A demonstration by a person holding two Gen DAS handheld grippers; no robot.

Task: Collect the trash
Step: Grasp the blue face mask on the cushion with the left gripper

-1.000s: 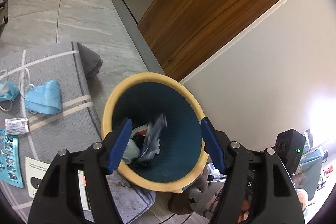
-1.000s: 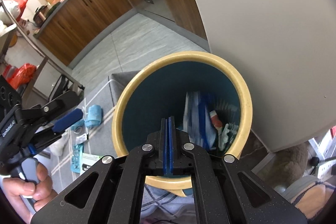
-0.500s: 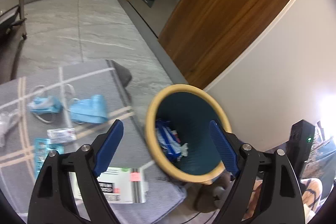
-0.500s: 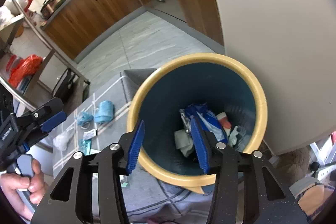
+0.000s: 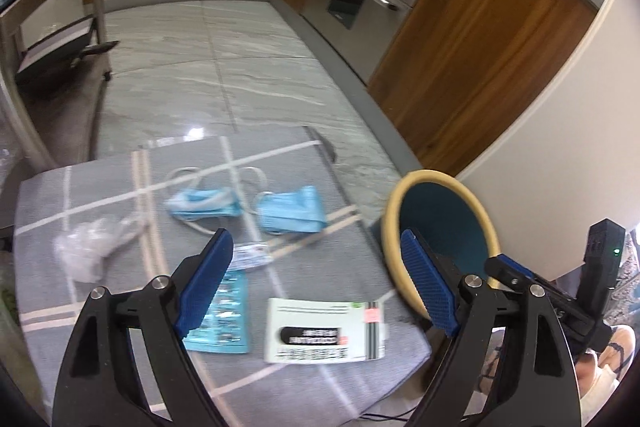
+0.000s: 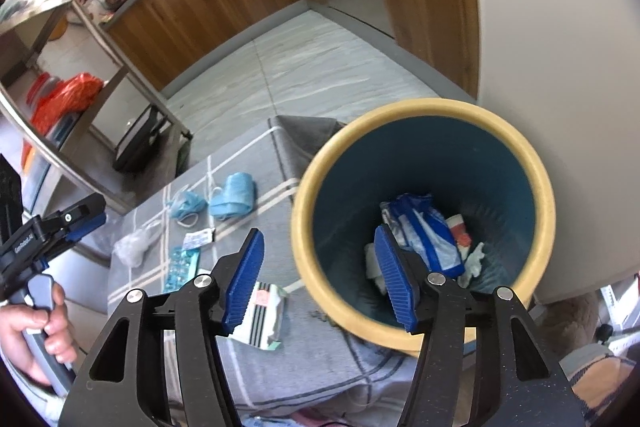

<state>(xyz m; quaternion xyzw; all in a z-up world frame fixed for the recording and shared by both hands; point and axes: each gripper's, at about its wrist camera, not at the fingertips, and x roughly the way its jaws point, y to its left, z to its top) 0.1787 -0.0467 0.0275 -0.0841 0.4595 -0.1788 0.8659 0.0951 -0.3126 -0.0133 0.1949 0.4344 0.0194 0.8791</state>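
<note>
Claws first: my left claw (image 5: 316, 283) tilts steeply down over the grey mat (image 5: 340, 267), jaws wide and just opened further, nothing between them. My right claw (image 6: 320, 275) points down at the near rim of the bin (image 6: 536, 195), jaws about half apart, having just been opening from fully closed, also empty. In its view a hand (image 6: 36, 331) at 8 o'clock grips the left claw's handle.

A second ago the left claw framed the bin mouth; now the bin sits off at 3 o'clock and the mat's litter lies under it.

On the mat I count one printed white packet (image 5: 326, 331) nearest, one teal blister sheet (image 5: 224, 311) at 9 o'clock of it, one small white sachet (image 5: 252, 255), one crumpled clear plastic piece (image 5: 86, 247), and farther out two blue face masks (image 5: 290, 213). Crumpled wrappers (image 6: 420, 239) lie in the bin's bottom.
</note>
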